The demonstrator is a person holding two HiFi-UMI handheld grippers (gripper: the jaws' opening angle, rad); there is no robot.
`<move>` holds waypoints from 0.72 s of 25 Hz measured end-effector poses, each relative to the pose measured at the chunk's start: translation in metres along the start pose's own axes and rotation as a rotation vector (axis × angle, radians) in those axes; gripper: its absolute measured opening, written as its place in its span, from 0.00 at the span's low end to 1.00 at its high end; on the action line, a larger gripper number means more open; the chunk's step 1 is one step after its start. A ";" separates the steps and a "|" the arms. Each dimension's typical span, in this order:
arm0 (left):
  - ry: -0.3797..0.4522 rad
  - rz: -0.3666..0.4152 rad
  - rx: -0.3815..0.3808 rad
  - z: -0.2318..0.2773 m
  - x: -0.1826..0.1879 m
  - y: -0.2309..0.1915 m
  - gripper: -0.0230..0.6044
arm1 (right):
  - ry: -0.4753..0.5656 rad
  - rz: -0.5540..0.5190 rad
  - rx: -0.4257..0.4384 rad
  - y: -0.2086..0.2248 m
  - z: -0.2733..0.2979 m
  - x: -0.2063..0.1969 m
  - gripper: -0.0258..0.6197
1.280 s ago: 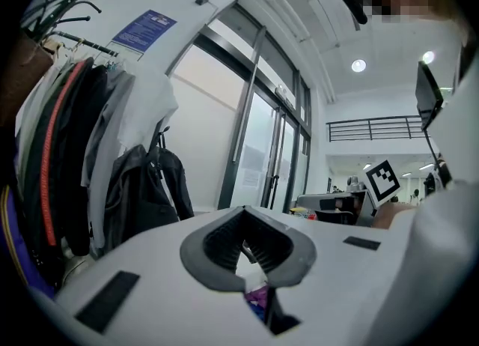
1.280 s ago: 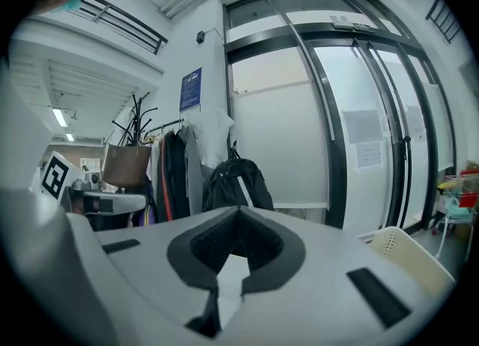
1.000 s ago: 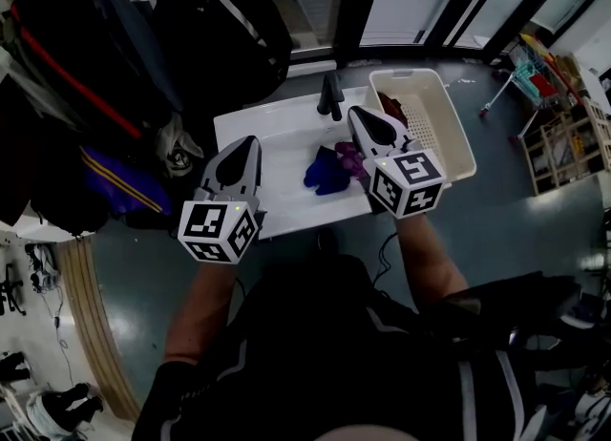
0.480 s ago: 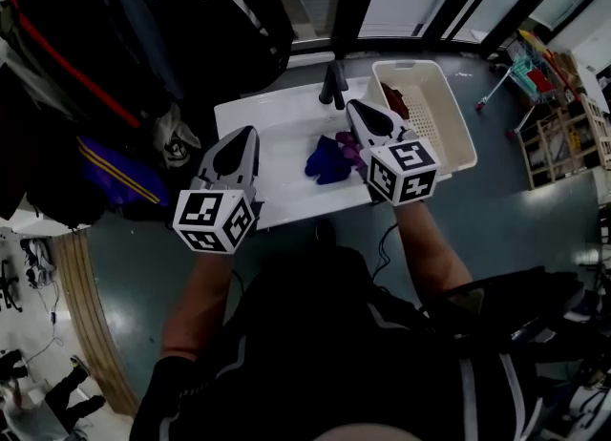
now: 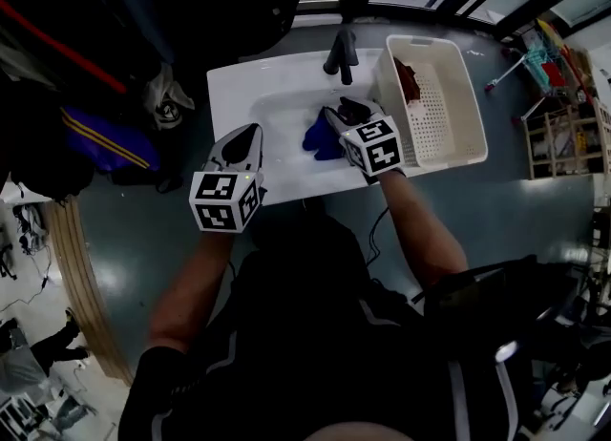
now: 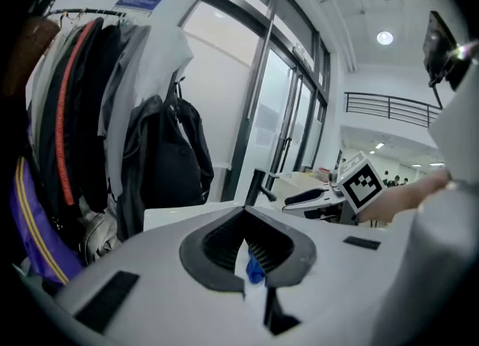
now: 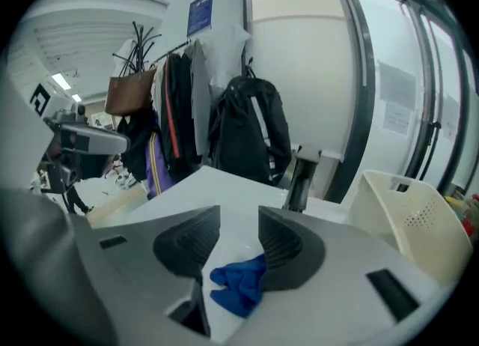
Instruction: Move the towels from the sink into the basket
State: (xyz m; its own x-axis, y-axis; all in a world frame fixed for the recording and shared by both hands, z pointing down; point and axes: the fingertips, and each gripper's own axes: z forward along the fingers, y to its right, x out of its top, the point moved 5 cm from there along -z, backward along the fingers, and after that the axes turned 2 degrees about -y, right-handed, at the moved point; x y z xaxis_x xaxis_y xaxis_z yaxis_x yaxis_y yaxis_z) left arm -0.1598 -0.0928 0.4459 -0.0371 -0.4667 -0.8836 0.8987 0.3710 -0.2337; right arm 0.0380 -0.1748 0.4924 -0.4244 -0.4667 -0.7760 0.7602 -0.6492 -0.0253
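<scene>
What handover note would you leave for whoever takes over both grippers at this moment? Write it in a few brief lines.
Left gripper: shut, empty, by the front edge of the sink.
Right gripper: jaws apart, just been opening, above the blue towel; nothing gripped.
Things: blue towel in the sink; dark red towel in the basket, right of the sink.
Done: one towel is in the basket.
Left: grip the blue towel and carry it to the basket. Then check the sink, since the right gripper hides part of it.

A towel (image 5: 318, 138) lies in the sink (image 5: 258, 105), faucet (image 5: 342, 52) behind, basket (image 5: 434, 119) just right (a second towel (image 5: 410, 76) inside).
</scene>
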 end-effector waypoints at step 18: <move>-0.388 -0.129 0.097 0.131 -0.126 -0.011 0.05 | -0.490 -0.060 0.213 0.015 0.129 -0.147 0.56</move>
State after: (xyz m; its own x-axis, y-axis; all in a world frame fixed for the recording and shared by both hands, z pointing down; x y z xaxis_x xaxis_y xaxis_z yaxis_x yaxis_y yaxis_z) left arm -0.1082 -0.1437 0.6129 -0.0014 -0.7791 -0.6269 0.9350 0.2213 -0.2771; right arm 0.0483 -0.1932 0.6873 -0.6825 -0.6177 -0.3906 0.6324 -0.7671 0.1079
